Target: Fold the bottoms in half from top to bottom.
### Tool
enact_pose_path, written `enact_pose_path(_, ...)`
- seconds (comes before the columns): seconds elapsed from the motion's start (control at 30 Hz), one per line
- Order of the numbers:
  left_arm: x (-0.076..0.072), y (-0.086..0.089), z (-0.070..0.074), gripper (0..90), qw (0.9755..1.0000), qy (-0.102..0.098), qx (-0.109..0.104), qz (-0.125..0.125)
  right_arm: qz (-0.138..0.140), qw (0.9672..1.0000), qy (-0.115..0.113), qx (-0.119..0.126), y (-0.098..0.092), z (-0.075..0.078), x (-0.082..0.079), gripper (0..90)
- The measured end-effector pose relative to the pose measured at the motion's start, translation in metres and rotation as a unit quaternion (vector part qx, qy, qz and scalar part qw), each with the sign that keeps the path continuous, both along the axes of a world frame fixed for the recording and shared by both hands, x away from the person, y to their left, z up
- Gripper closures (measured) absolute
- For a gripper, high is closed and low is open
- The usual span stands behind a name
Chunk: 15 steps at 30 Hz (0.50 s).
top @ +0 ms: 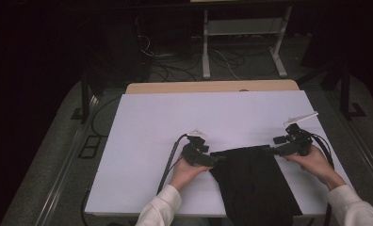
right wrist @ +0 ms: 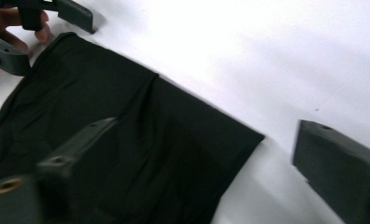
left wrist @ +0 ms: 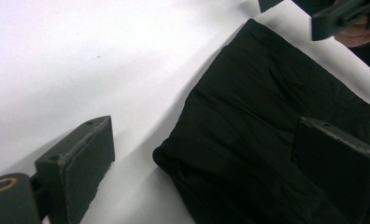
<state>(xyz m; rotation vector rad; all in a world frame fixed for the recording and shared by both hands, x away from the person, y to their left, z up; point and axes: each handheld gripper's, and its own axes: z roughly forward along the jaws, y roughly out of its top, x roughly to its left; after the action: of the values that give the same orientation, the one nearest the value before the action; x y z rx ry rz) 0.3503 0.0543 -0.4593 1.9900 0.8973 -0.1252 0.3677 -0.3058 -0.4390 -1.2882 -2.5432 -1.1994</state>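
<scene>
A folded black cloth point(top: 253, 181) lies on the white table top point(top: 175, 117), reaching its near edge. My left gripper point(top: 220, 159) is at the cloth's far left corner. In the left gripper view it point(left wrist: 206, 140) stands open, one jaw over bare white surface, the other over the cloth point(left wrist: 248, 107), with the corner between them and not pinched. My right gripper point(top: 275, 149) is at the far right corner. In the right gripper view it point(right wrist: 209, 130) is open too, one jaw above the cloth point(right wrist: 141, 121), the other beside that corner.
A strip of wooden table edge point(top: 213, 86) shows beyond the white top. Cables and a white metal frame point(top: 243, 28) are on the dark floor behind. Each gripper trails a black cable point(top: 168, 162) toward the near edge.
</scene>
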Motion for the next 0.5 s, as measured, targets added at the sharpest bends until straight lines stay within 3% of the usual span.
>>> enact_pose_path(0.27,0.000,-0.001,-0.002,28.6,0.9994,0.011,-0.016,-0.027,0.028,0.9995,0.007,0.009,0.000,-0.013,0.010,31.2)
enact_pose_path(0.43,-0.002,-0.004,-0.003,44.3,0.9987,0.010,-0.008,-0.048,0.049,0.9985,0.018,0.019,-0.002,-0.015,0.013,50.7)
enact_pose_path(0.5,-0.003,-0.004,-0.003,54.7,0.9981,0.000,0.005,-0.061,0.060,0.9977,0.024,0.021,-0.001,-0.015,0.012,59.2)
